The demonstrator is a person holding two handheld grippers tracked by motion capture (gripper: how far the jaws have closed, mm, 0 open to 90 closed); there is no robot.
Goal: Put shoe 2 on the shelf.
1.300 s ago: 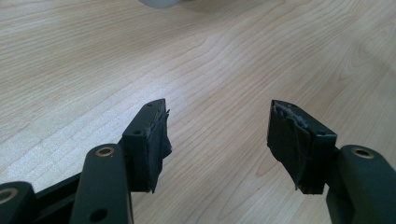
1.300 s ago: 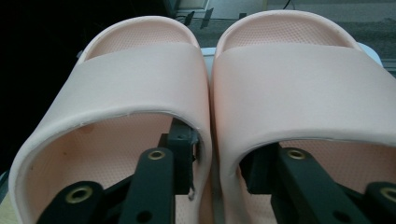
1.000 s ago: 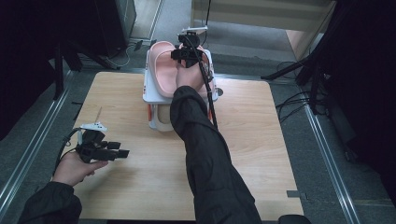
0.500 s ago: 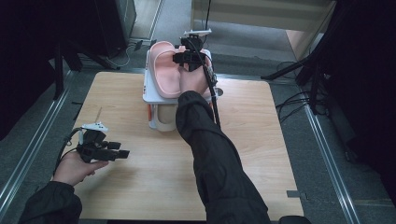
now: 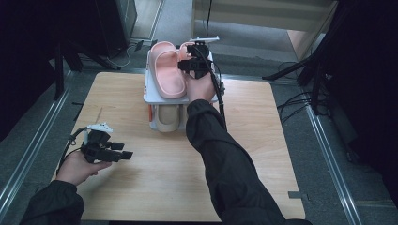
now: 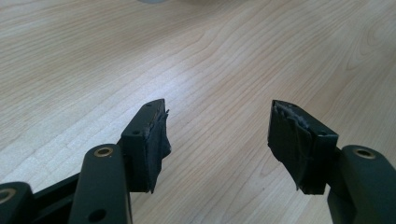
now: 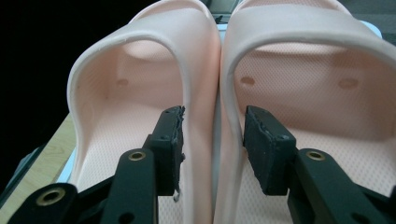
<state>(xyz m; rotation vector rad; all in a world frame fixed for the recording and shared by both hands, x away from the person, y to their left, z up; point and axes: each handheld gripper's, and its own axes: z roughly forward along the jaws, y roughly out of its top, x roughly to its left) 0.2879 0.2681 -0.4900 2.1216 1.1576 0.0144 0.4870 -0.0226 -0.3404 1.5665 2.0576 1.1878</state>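
While the left gripper (image 5: 123, 153) rests low over the near left corner of the worktop (image 5: 263, 140) with its fingers (image 6: 150, 140) spread and nothing between them, the right gripper (image 7: 212, 144) reaches to the white rack (image 5: 149, 91) at the middle of the worktop's far edge. On the rack's top lie two pink slippers side by side, the left slipper (image 7: 135, 93) and the right slipper (image 7: 317, 84), their inner walls touching. The right gripper's fingers (image 7: 170, 140) straddle these two inner walls, one finger inside each slipper; they have just been closing on the pair, and they sit close against the walls, though whether they already pinch is not clear. A beige slipper (image 5: 165, 119) sits on the rack's lower level.
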